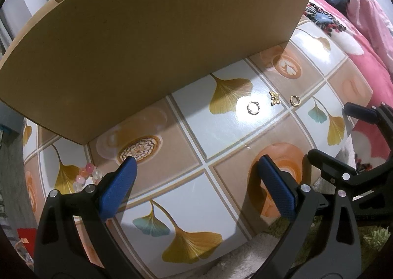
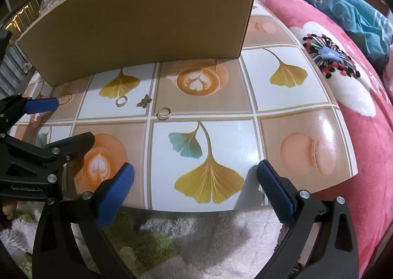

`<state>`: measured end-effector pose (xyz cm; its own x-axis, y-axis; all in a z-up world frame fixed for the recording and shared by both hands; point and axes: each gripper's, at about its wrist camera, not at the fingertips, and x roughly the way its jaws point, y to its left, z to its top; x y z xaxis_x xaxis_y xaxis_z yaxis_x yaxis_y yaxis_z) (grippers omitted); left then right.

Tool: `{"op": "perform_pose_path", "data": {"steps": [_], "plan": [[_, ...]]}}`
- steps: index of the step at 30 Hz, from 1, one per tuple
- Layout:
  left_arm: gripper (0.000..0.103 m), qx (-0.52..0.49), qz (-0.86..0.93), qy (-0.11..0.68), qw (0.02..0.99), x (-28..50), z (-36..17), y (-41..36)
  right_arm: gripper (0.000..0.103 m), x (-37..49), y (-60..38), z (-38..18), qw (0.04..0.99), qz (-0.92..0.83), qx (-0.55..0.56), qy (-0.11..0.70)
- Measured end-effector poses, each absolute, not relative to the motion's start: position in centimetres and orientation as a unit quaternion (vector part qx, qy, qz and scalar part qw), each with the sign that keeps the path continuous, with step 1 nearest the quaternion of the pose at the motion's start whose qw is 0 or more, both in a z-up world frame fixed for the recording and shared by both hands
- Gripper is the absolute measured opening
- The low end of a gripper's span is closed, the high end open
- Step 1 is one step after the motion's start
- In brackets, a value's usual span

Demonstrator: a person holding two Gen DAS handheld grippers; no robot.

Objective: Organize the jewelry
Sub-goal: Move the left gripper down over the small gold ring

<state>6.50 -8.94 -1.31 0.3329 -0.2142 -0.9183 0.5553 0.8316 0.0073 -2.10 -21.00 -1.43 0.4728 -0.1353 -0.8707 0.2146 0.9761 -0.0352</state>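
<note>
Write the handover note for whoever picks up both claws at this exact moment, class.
Left claw: open, empty, above the table.
Right claw: open, empty, at the table's near edge.
On the table, before the cardboard box: silver ring, butterfly charm, gold ring, all apart. Bead bracelet lies at the left, beside the left claw.
Done: nothing visibly sorted.
Left: all four pieces.

Bright overhead light glares white off the glossy leaf-and-coffee-patterned tabletop (image 1: 221,121) in both my views. The upright brown cardboard panel (image 2: 147,21) shades the tiles beneath it. Fisheye distortion bows its edges, and the corners go black.
</note>
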Motion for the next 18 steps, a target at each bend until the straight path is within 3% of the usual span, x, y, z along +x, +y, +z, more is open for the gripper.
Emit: {"op": "perform_pose_path", "data": {"steps": [18], "plan": [[0.096, 0.156, -0.232, 0.525, 0.804, 6.46, -1.32, -8.95, 0.098, -1.91, -21.14, -1.57, 0.854, -0.096, 0.038, 0.509]]}}
